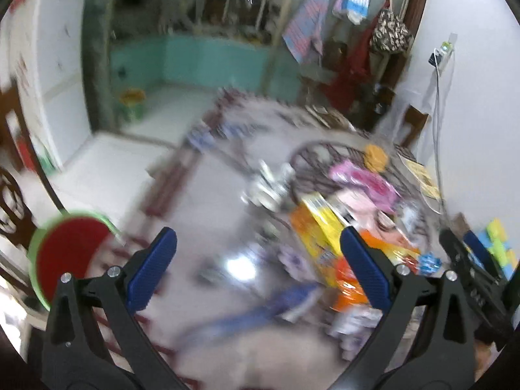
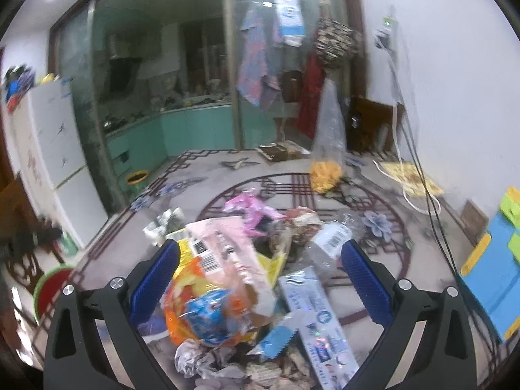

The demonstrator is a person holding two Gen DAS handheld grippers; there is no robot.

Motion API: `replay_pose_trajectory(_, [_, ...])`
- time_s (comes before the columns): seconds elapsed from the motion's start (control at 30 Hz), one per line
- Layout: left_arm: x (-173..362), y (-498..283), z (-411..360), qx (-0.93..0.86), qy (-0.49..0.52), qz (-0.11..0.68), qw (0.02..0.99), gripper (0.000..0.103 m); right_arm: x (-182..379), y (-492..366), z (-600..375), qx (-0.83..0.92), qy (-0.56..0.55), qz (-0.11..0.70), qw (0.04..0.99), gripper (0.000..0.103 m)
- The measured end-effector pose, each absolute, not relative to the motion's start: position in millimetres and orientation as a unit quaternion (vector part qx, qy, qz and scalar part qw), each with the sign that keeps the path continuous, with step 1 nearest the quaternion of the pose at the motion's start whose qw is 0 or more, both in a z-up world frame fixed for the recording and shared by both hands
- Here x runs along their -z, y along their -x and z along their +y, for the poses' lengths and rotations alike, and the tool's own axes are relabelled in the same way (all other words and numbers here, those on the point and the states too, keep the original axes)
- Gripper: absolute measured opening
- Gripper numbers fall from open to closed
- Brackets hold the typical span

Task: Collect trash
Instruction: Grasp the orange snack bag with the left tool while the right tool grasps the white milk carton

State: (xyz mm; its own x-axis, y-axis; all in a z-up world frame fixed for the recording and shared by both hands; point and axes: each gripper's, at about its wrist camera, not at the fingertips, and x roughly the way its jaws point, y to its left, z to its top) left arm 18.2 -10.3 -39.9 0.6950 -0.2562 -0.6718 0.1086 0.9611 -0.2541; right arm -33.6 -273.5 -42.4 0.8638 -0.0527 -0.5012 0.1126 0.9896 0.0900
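Note:
A pile of trash lies on the patterned floor: an orange wrapper (image 2: 195, 305), a pink packet (image 2: 227, 253), a toothpaste box (image 2: 312, 321), crumpled paper (image 2: 201, 364) and a pink bag (image 2: 247, 208). My right gripper (image 2: 260, 276) is open and empty, its jaws spread just over the pile. My left gripper (image 1: 256, 269) is open and empty over bare floor, left of the pile, where a yellow-orange wrapper (image 1: 321, 237) and a blue strip (image 1: 260, 312) show blurred. The right gripper (image 1: 471, 279) appears at the right edge of the left wrist view.
A green bin with a red liner (image 1: 65, 256) stands at the left; it also shows in the right wrist view (image 2: 48, 286). A fridge (image 2: 48, 149) is at the left, coloured blocks (image 2: 497, 269) and cables (image 2: 416, 175) at the right wall. A yellow cloth (image 2: 325, 172) lies further back.

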Motion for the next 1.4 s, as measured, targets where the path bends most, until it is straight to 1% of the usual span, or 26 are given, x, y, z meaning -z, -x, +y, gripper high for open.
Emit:
replay_pose_trajectory(0.1, [61,-35,-36,0.133,0.098,0.441,0.882,0.097,44,27,-293,0.066,-0.081,0.280,0.954,0.096])
replay_pose_trajectory(0.17, [74,-42,-52,0.152,0.117,0.472,0.861,0.094,45,24,-301,0.070,-0.086,0.297,0.949,0.096])
replay_pose_trajectory(0.23, [85,-43,-73,0.181,0.127,0.493,0.842,0.093,44,24,-314,0.073,-0.097,0.302,0.946,0.096])
replay_pose_trajectory(0.3, [91,-38,-94,0.209,0.112,0.500,0.833,0.093,43,26,-329,0.082,-0.120,0.301,0.943,0.096])
replay_pose_trajectory(0.43, [87,-25,-119,0.249,0.088,0.482,0.836,0.094,46,28,-355,0.091,-0.170,0.313,0.930,0.096])
replay_pose_trajectory(0.47, [84,-18,-125,0.256,0.073,0.471,0.841,0.097,47,28,-361,0.093,-0.180,0.317,0.926,0.096])
replay_pose_trajectory(0.5, [81,-12,-129,0.258,0.056,0.458,0.849,0.098,48,29,-364,0.094,-0.185,0.321,0.924,0.096])
replay_pose_trajectory(0.6, [74,1,-142,0.269,-0.006,0.419,0.867,0.098,49,29,-371,0.101,-0.194,0.331,0.918,0.096])
replay_pose_trajectory(0.67, [76,2,-152,0.273,-0.032,0.415,0.867,0.098,50,30,-377,0.100,-0.210,0.332,0.914,0.096])
replay_pose_trajectory(0.77, [81,-7,-160,0.272,-0.019,0.430,0.861,0.098,49,31,-380,0.102,-0.215,0.331,0.913,0.096])
replay_pose_trajectory(0.9, [82,-21,-172,0.260,-0.015,0.432,0.863,0.098,48,29,-377,0.113,-0.183,0.340,0.916,0.096])
replay_pose_trajectory(0.93, [83,-23,-173,0.262,-0.014,0.433,0.862,0.096,48,28,-378,0.115,-0.178,0.343,0.915,0.096])
replay_pose_trajectory(0.97, [84,-24,-175,0.268,-0.010,0.434,0.860,0.084,49,28,-380,0.117,-0.175,0.345,0.915,0.096])
replay_pose_trajectory(1.0, [85,-25,-176,0.274,-0.008,0.435,0.858,0.076,50,27,-383,0.120,-0.172,0.352,0.912,0.096])
replay_pose_trajectory(1.03, [84,-25,-176,0.290,-0.006,0.428,0.856,0.058,53,25,-387,0.120,-0.169,0.364,0.908,0.096])
replay_pose_trajectory(1.07, [82,-23,-177,0.298,-0.008,0.422,0.856,0.048,56,23,-390,0.120,-0.166,0.375,0.904,0.096])
replay_pose_trajectory(1.13, [78,-22,-175,0.299,-0.016,0.415,0.859,0.042,69,18,-398,0.120,-0.161,0.410,0.889,0.096])
replay_pose_trajectory(1.27, [66,-23,-153,0.290,0.010,0.408,0.866,0.039,102,13,-401,0.107,-0.138,0.480,0.860,0.096])
replay_pose_trajectory(1.4, [46,-20,-127,0.285,0.026,0.392,0.874,0.039,129,12,-390,0.091,-0.092,0.527,0.840,0.096])
